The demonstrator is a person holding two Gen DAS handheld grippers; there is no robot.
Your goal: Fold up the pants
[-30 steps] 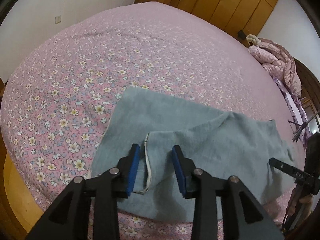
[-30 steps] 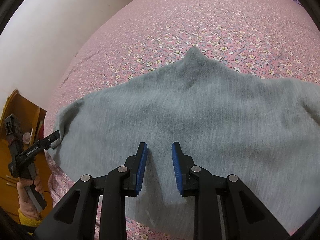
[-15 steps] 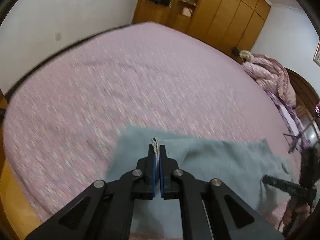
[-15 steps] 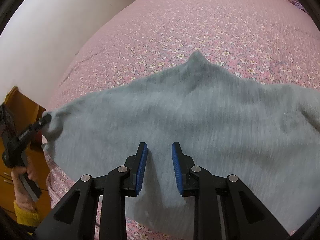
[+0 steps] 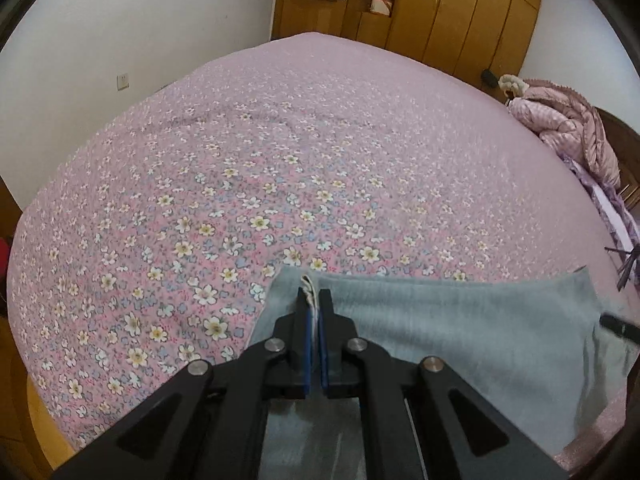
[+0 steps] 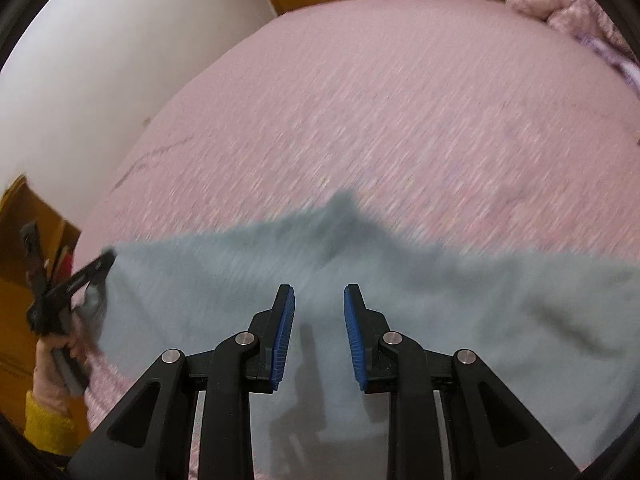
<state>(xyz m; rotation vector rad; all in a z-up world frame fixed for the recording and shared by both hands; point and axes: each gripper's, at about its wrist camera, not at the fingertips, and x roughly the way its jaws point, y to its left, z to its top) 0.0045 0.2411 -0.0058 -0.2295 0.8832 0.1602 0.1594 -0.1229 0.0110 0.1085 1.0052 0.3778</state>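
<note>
Left tool [image 5: 314, 307] pinches soft grey fleece pants [image 5: 460, 320] on floral bedspread [image 5: 280, 160].

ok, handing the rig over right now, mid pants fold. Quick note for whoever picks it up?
Left gripper: jaws shut on the grey pants at the seamed edge, white stitching pinched between them, cloth raised.
Right gripper: jaws have just been opening; they stand apart above the pants, with no cloth pinched between the pads.
Pants: spread across the near edge of the floral bed, one peak of cloth pointing away; this view is blurred.
Done: left corner grabbed.
Left: get a right-side grip, carry the edge over, lay it flat, finish the fold. No completed fold visible yet.
</note>
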